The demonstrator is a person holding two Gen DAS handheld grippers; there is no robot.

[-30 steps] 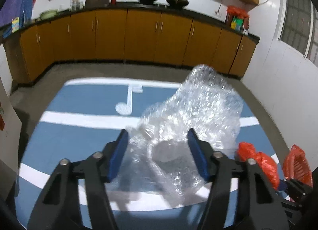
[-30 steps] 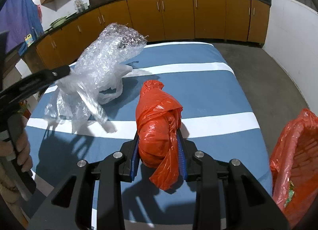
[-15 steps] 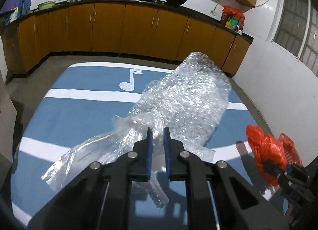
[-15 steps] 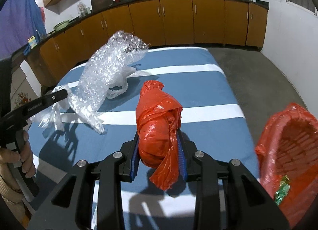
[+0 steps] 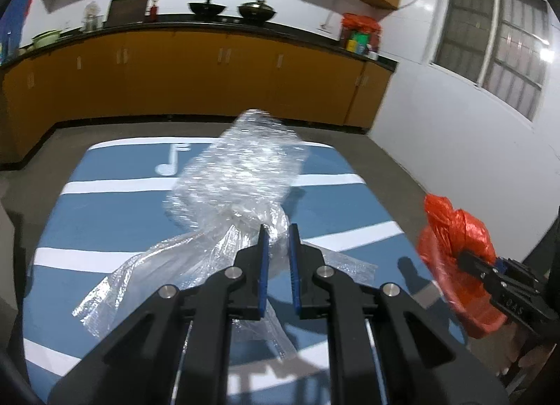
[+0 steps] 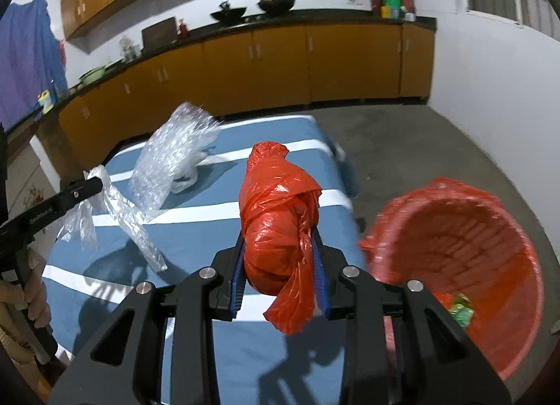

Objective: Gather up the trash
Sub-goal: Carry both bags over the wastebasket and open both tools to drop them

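Observation:
My left gripper (image 5: 278, 230) is shut on the twisted neck of a clear bubble wrap sheet (image 5: 241, 174), which hangs lifted over the blue table (image 5: 105, 209). The same bubble wrap (image 6: 171, 156) shows at the left of the right wrist view, held by the left gripper (image 6: 96, 183). My right gripper (image 6: 278, 247) is shut on a knotted red plastic bag (image 6: 276, 209), held above the table's right edge. That red bag (image 5: 455, 230) and the right gripper (image 5: 462, 258) appear at the right of the left wrist view. A bin lined with a red bag (image 6: 455, 265) stands to the right on the floor.
The blue table has white stripes and a music note (image 5: 173, 160). Yellow-brown cabinets (image 6: 280, 65) with a dark counter run along the far wall. A white wall with a window (image 5: 490, 37) is on the right. A person's hand (image 6: 31, 300) grips the left tool's handle.
The left gripper closed on the bubble wrap and lifted it off the table. Both grippers rose and drew back; the right one carried the red bag toward the bin, which fills more of its view.

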